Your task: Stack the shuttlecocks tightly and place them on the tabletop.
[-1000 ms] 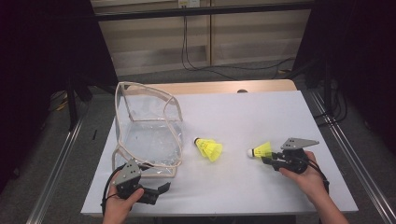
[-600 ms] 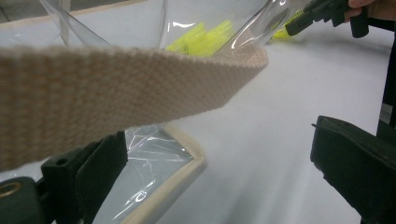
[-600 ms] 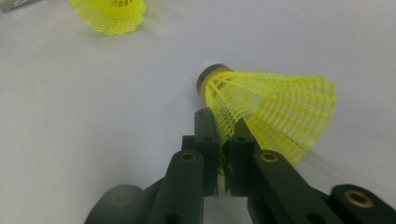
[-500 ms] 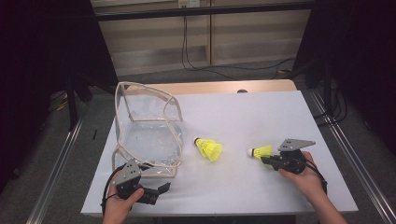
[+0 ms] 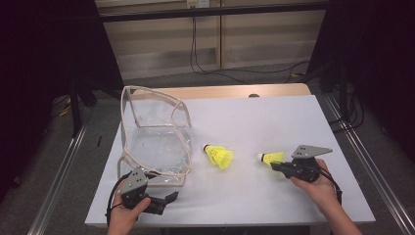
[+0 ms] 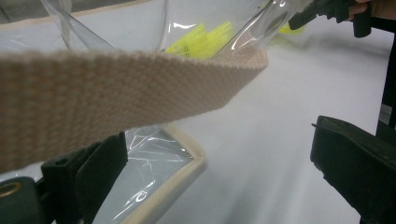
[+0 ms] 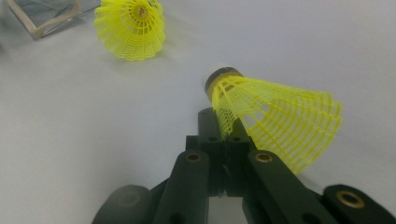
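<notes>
Since a second ago my right tongs (image 5: 277, 165) have been closing, and they now pinch the mesh skirt of the near shuttlecock (image 7: 275, 116), whose dark-banded cork end points away from me in the right gripper view; the hand behind them has barely shifted. From above, that shuttlecock sits at the right of the white surface (image 5: 274, 117), cork toward the middle, clamped at its skirt edge, with my right hand (image 5: 318, 183) wrapped round the gripper body. A second yellow shuttlecock (image 5: 219, 155) lies free on the surface between the held one and the clear bag (image 5: 156, 142), apart from both. On the left, my left tongs (image 5: 169, 198) sit near the front edge, just in front of the bag's lower corner, jaws apart with nothing pressed between them. In the left gripper view the bag's beige webbing strap (image 6: 116, 88) crosses close above those jaws, and the bag's trimmed edge lies between them.
</notes>
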